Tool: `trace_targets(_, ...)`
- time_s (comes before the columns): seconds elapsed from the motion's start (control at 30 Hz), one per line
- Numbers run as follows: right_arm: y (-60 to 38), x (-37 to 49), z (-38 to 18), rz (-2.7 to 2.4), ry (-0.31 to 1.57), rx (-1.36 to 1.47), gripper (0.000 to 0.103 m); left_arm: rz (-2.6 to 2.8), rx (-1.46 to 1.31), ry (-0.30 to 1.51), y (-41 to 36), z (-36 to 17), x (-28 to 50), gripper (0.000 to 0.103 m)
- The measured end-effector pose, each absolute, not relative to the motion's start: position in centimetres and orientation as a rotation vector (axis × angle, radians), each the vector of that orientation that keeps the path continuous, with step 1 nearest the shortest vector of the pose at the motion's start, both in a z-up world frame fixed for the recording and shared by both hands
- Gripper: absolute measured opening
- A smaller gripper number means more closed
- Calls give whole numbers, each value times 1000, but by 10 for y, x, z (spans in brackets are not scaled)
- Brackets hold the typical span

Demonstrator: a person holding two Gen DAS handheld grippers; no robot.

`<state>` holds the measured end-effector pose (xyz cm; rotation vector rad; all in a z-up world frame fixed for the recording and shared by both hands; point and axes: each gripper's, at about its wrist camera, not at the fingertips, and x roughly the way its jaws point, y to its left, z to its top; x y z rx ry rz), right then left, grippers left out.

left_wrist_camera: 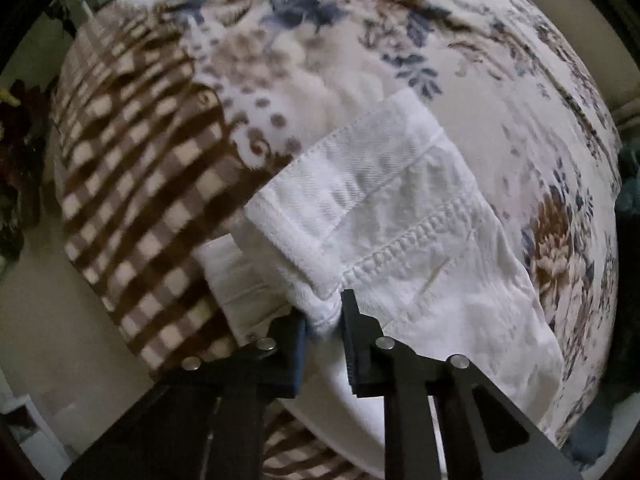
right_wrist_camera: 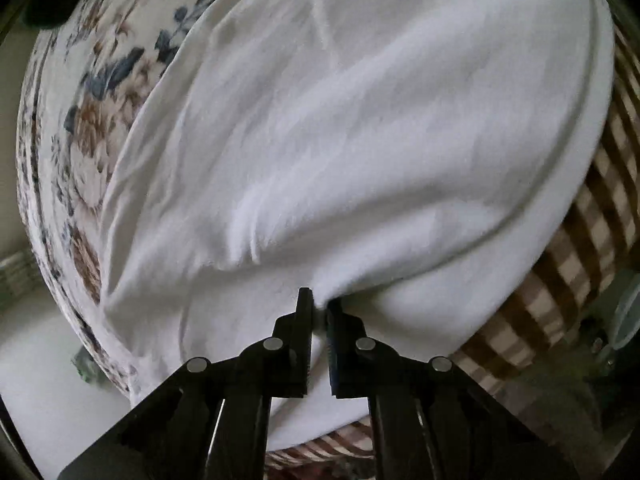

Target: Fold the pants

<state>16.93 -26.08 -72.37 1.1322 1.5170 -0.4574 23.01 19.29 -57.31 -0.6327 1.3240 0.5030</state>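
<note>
White pants lie on a floral bedspread; a brown checked blanket lies at nine o'clock. Left hand-held gripper and right hand-held gripper each pinch the pants' fabric.

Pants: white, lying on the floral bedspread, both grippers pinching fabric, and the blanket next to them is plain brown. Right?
One thing's off: the blanket is brown-and-cream checked, not plain, as the left wrist view shows. The rest holds: the white pants lie on the floral bedspread, with the left gripper and right gripper both pinching fabric.
</note>
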Motion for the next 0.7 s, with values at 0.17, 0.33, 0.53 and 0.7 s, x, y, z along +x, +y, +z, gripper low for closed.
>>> trace_targets(0.17, -255, 139, -689, -441, 1537, 1062, 6, 494, -575, 1342, 193, -562, 212, 12)
trace_targets(0.33, -259, 131, -708, -440, 1603, 1009, 6, 504, -594, 1398, 204, -584, 214, 13)
trace_targets(0.53, -263, 141, -733, -335, 1648, 1030, 20, 480, -581, 1473, 204, -584, 220, 27)
trace_targets(0.7, -291, 142, -702, -317, 1567, 1029, 48, 402, -313, 1496, 149, -540, 217, 90)
